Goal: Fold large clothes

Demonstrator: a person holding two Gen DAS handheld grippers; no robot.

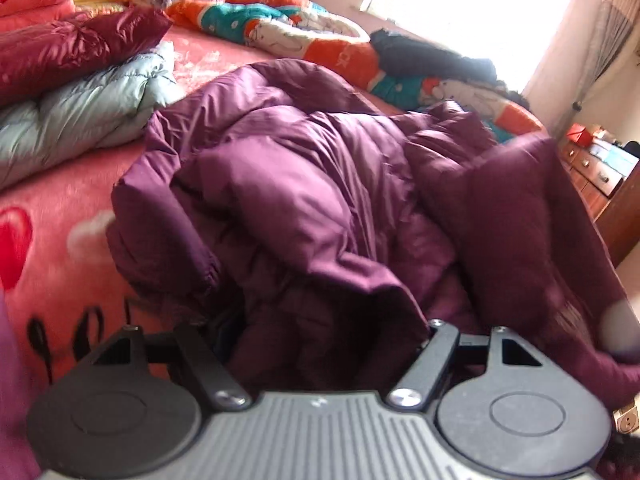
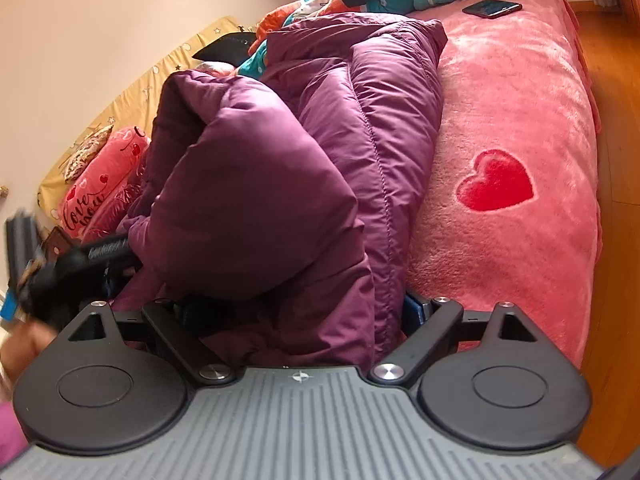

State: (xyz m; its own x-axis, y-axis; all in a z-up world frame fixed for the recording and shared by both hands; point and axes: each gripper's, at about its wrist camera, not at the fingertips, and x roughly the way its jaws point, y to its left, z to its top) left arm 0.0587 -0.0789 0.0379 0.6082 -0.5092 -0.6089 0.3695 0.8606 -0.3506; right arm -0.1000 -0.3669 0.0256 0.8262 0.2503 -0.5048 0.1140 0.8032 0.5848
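A large purple down jacket (image 1: pixel 304 184) lies bunched on the pink bed and fills the middle of both views; it also shows in the right wrist view (image 2: pixel 280 184). My left gripper (image 1: pixel 320 340) is buried in the jacket's fabric, which fills the space between its jaws and hides the fingertips. My right gripper (image 2: pixel 296 320) is likewise sunk into a fold of the jacket with its fingers hidden. The left gripper (image 2: pixel 80 268) also shows, blurred, at the left edge of the right wrist view, against the jacket.
The pink blanket (image 2: pixel 512 120) with red hearts covers the bed. A maroon jacket (image 1: pixel 68 48) and a pale blue jacket (image 1: pixel 80 112) lie at left. A colourful quilt (image 1: pixel 320 36) lies behind. A phone (image 2: pixel 492 8) rests on the bed. A wooden dresser (image 1: pixel 600 168) stands right.
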